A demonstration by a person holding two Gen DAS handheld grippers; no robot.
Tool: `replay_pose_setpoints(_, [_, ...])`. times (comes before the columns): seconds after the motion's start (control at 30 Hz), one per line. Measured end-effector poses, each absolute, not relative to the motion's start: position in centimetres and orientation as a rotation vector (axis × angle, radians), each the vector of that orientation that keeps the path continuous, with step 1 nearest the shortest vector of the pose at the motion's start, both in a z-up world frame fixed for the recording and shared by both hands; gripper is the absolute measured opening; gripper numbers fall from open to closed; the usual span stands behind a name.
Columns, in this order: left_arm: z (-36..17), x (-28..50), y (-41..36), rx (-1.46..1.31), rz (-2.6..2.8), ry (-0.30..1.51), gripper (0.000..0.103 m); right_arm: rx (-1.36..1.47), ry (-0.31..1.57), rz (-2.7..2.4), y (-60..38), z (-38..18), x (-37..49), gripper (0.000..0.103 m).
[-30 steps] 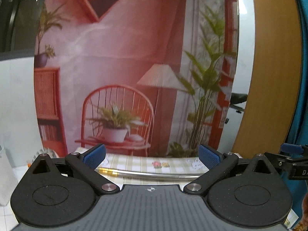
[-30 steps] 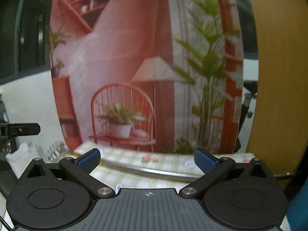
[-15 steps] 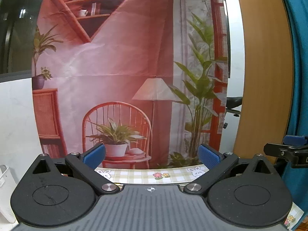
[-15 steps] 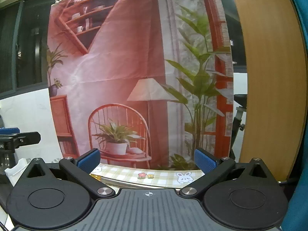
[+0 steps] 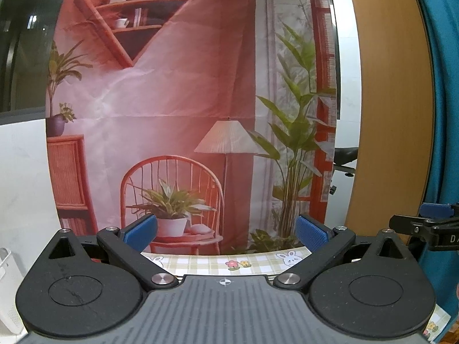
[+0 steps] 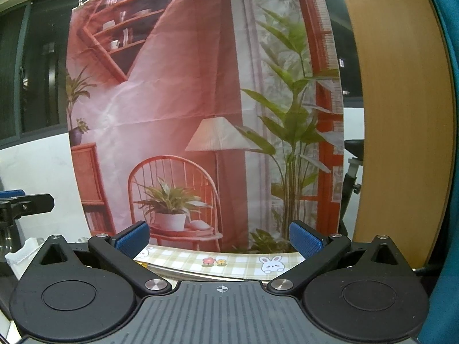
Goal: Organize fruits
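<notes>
Your left gripper (image 5: 226, 233) is spread wide, blue pads (image 5: 141, 230) well apart, nothing between them. Same for your right gripper (image 6: 219, 238): jaws wide, pads (image 6: 132, 238) holding nothing. Both cameras are pitched up and face the printed backdrop (image 5: 183, 100) (red chair, lamp, potted plants), so only the far edge of the tabletop shows. That edge is covered by a checked tablecloth (image 5: 218, 262) with bunny and flower prints; a metal bar (image 6: 183, 271) runs along it in the right wrist view, just above the gripper body. No fruit shows in either view, so you can't tell from here where the fruit sits. From the left wrist view your other gripper's finger (image 5: 424, 228) pokes in at the right edge, in front of a wooden panel (image 5: 390, 114) and a teal curtain (image 5: 443, 114). From the right wrist view the left gripper's finger (image 6: 25, 205) shows at the left edge, near a white rack-like thing (image 6: 24, 250) beyond the left end of the tabletop.
</notes>
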State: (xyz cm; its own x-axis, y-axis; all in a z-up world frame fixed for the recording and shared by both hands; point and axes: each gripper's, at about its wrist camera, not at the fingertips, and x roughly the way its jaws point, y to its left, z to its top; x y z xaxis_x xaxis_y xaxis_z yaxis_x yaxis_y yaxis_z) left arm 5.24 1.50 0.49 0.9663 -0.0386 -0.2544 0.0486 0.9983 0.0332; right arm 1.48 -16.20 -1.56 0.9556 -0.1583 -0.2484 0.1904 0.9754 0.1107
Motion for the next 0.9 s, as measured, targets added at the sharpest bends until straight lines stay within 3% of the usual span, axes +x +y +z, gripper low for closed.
replay_pose_setpoints(0.9, [0.13,5.6,1.89,0.008,-0.081,0.293,0.103,0.136,0.263,-0.184,-16.58,-1.95,1.86,0.103])
